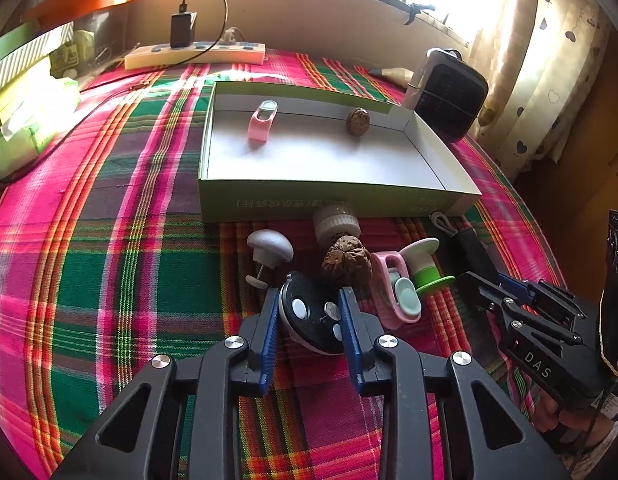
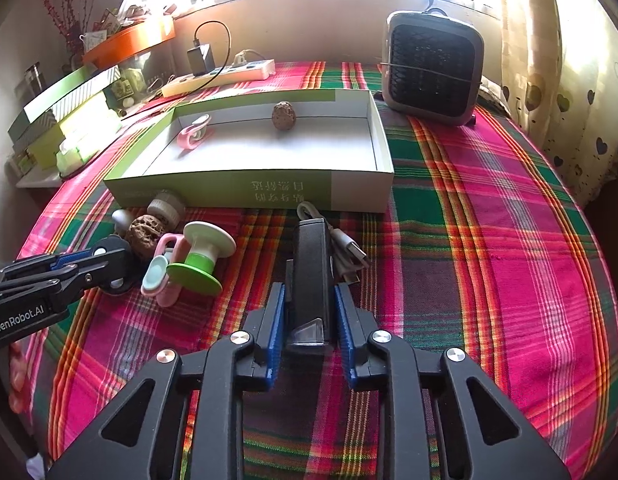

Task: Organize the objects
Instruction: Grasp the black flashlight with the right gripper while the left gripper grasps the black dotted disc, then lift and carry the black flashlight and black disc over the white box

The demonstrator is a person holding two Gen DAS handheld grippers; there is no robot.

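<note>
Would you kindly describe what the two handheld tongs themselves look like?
Both tongs, left and right, are matte black linkage frames with silver round bolts and ribbed blue pads. White lettering marks their sides: "GenRobot.AI" on the left, "DAS" on the right. No sleeves show.

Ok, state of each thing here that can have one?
left gripper: closed around the black disc, on the cloth
right gripper: closed around the black device, on the cloth
box: open, holding pink clip and walnut
power strip: charger plugged in
</note>
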